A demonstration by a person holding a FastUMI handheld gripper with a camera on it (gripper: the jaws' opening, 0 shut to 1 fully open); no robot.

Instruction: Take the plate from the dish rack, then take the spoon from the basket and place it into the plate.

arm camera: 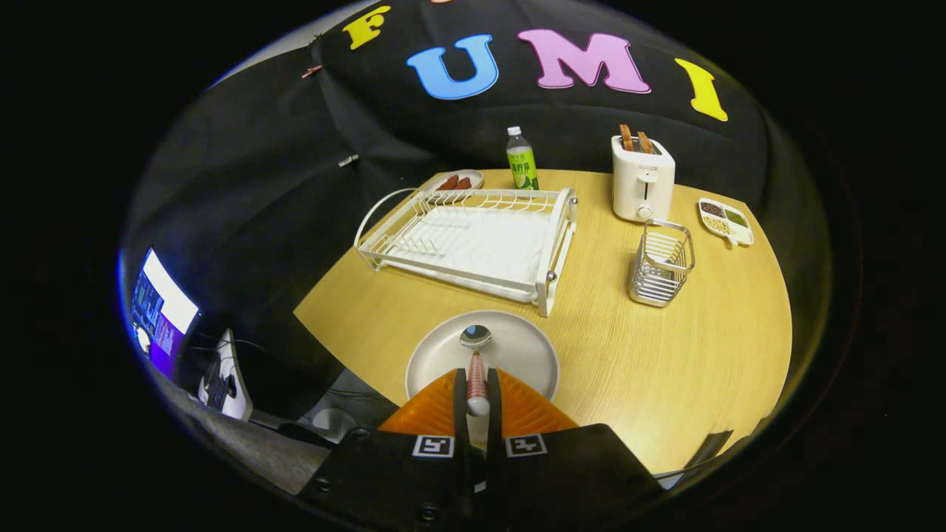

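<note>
Spoon point(476, 360) (handle pinched by the hand-held gripper point(477, 391)) hangs over the plate point(525, 355), bowl seemingly touching it.

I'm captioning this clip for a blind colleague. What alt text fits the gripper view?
The gripper is shut on a spoon, holding its bowl over a round plate on a wooden table. Beyond stand a white dish rack, a wire basket, a toaster and a bottle.
</note>
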